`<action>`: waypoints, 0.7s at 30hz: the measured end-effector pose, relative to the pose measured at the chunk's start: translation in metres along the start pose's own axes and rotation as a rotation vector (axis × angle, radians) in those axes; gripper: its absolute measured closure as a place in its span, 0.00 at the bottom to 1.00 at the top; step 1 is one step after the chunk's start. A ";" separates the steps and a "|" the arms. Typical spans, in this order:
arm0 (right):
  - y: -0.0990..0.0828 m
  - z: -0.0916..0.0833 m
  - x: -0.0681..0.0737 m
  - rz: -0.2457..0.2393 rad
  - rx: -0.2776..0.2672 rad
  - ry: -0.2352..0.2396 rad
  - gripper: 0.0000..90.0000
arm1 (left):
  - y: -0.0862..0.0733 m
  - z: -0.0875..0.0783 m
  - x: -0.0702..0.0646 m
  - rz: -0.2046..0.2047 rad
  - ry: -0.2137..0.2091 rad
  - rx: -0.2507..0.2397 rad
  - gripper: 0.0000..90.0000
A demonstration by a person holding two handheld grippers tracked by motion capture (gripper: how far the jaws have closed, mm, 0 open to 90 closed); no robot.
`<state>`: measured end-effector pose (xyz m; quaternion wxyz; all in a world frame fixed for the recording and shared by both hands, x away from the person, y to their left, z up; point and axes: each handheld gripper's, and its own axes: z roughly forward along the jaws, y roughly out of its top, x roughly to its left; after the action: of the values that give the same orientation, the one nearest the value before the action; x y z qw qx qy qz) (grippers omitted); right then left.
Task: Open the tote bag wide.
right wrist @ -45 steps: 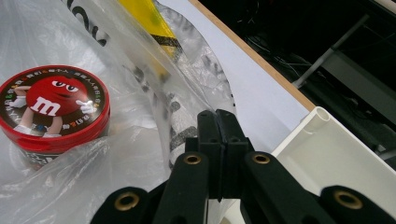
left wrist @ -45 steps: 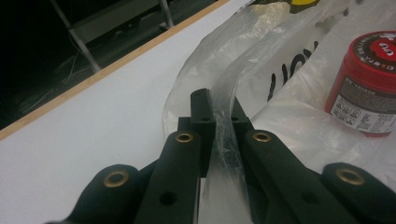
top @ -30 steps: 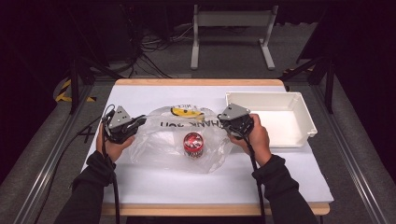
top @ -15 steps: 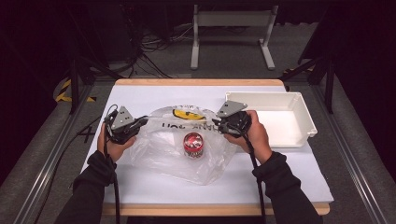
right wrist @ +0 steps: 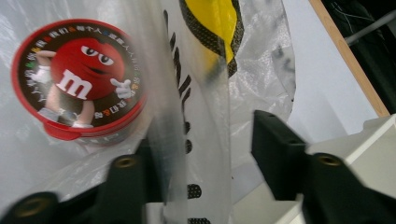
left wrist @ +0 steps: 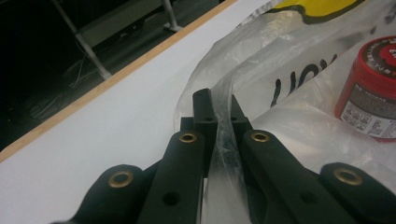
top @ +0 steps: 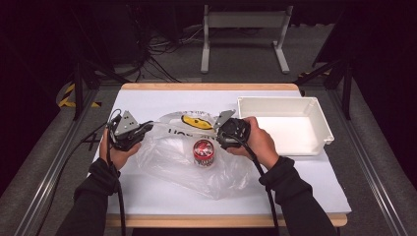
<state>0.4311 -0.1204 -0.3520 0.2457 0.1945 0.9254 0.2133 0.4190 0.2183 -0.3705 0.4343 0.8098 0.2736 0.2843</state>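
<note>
White-topped counter (top: 162, 196), dark room behind it, metal stand legs and cables on the floor at the far side.

Nearest the person: clear plastic bag (top: 196, 167) lies spread flat across the middle of the counter. Red candy tub (top: 203, 152) stands upright at the bag's middle; can't tell for sure whether it is inside the film or on top of it.

Left tongs (top: 146, 127): pressed together, pinching the bag's left handle strip (left wrist: 223, 140), film pulled taut between the pads. Hand parked at the bag's left edge, no different from a second ago.

Right tongs (top: 222, 129): change here. They were clamped on the bag's right handle a second ago; jaws have just been opening and now stand spread. Right handle strip (right wrist: 201, 140) hangs loose between them, pads not pressing it. Hand has also slid a little inward, toward the tub, against the earlier frames.

Reading: right side of the bag is let go while the left stays anchored. Likely the right hand is freed to regrip the bag mouth or go for the tub.

Farther off, right: white tray (top: 314, 105), nothing visible in it.
</note>
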 end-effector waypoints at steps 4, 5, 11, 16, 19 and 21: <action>0.004 0.003 -0.003 -0.016 0.006 -0.045 0.98 | 0.000 -0.006 0.003 0.003 0.014 0.005 0.99; 0.006 0.003 -0.005 -0.014 0.011 -0.059 0.99 | 0.000 -0.007 0.004 0.013 0.018 0.011 0.99; 0.020 0.003 -0.010 -0.048 0.000 -0.158 1.00 | -0.001 -0.007 0.007 0.010 0.028 0.034 0.99; 0.024 0.011 -0.013 -0.055 0.043 -0.200 0.95 | -0.004 -0.001 0.006 0.003 0.031 0.061 0.99; 0.023 0.015 -0.016 -0.050 0.055 -0.197 0.97 | -0.006 0.002 0.008 0.003 0.029 0.073 0.99; 0.022 0.016 -0.019 -0.045 0.050 -0.190 0.97 | -0.008 0.005 0.009 0.011 0.035 0.089 0.99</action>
<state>0.4607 -0.1059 -0.3465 0.3320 0.1991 0.9071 0.1652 0.4274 0.2256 -0.3774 0.3914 0.8246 0.2893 0.2884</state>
